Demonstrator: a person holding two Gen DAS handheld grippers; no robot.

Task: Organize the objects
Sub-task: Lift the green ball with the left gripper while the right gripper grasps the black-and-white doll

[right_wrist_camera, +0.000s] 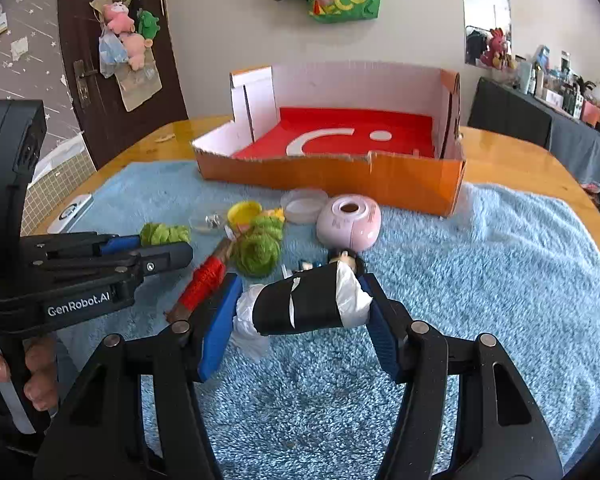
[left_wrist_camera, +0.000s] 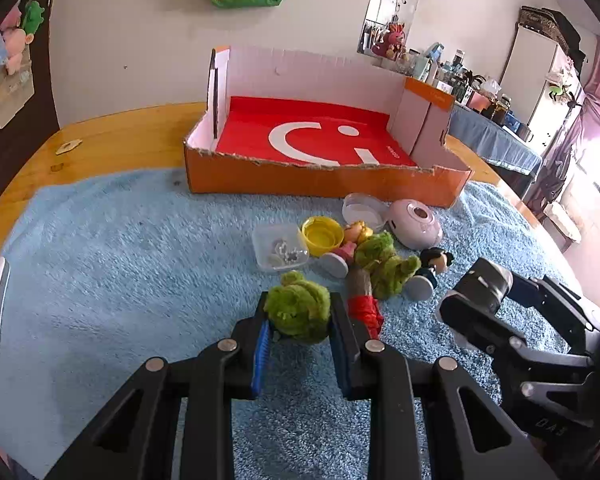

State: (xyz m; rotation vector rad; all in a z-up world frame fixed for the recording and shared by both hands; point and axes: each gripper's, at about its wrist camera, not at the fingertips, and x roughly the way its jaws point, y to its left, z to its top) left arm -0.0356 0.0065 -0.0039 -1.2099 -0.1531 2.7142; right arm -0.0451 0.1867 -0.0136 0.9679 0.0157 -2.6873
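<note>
Both grippers hold cargo above the blue towel (right_wrist_camera: 480, 248): left gripper (left_wrist_camera: 298, 320) clamps a green plush toy (left_wrist_camera: 298, 310), right gripper (right_wrist_camera: 300, 300) grips a black-and-white roll (right_wrist_camera: 300, 300). Pickup appears complete; next, carry both to the orange box (left_wrist_camera: 320, 180) beyond.

White wall (right_wrist_camera: 220, 20), dark brown door (right_wrist_camera: 112, 80), wooden table (left_wrist_camera: 120, 136), sunlit pink curtain (left_wrist_camera: 596, 92)

We see an orange cardboard box (left_wrist_camera: 320, 182) with a red floor and white smile mark, a fuzzy light-blue towel (right_wrist_camera: 480, 280), a green plush toy (left_wrist_camera: 298, 308) and a pale pink round gadget (right_wrist_camera: 349, 222).
</note>
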